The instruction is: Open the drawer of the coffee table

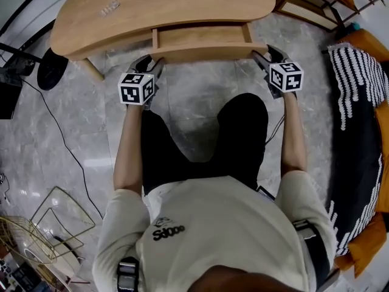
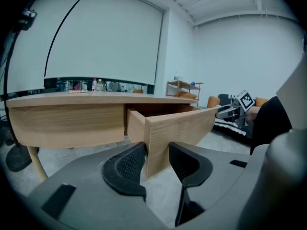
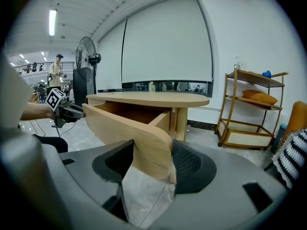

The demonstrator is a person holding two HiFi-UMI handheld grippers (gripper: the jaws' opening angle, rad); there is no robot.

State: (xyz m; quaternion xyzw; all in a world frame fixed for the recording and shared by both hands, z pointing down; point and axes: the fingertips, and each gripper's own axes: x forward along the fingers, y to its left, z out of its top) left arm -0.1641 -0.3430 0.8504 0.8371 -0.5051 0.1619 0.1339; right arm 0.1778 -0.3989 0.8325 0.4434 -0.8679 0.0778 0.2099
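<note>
Pinching the two ends of the drawer front [image 1: 206, 52], both claws are clamped on wood. The left claw [image 2: 156, 159] has the panel's left end standing upright between its ribbed pads [image 2: 128, 164], one pad against the outer face and the other against the inner face. The right claw [image 3: 151, 164] grips the panel's rounded right end in the same way, with its jaws set on either side of the board.

The drawer [image 1: 200, 35] stands part-way out from under the oval worktop [image 1: 164, 5] of the coffee table [image 2: 67, 119], and its wooden side walls show behind the front.

From the head view the person faces the table with both forearms stretched forward. Their knees, in black trousers, sit between the arms. A marker cube [image 1: 135, 88] rides on the left claw and another [image 1: 285, 76] on the right. A small pale item [image 1: 110, 7] lies near the worktop's left end, too small to tell what it is.

The floor [image 1: 200, 108] is grey marble. A standing fan [image 3: 86, 56] is off to the left. A wooden shelf unit [image 3: 252, 109] stands to the right, with a black-and-white striped textile [image 1: 358, 84] near it.
</note>
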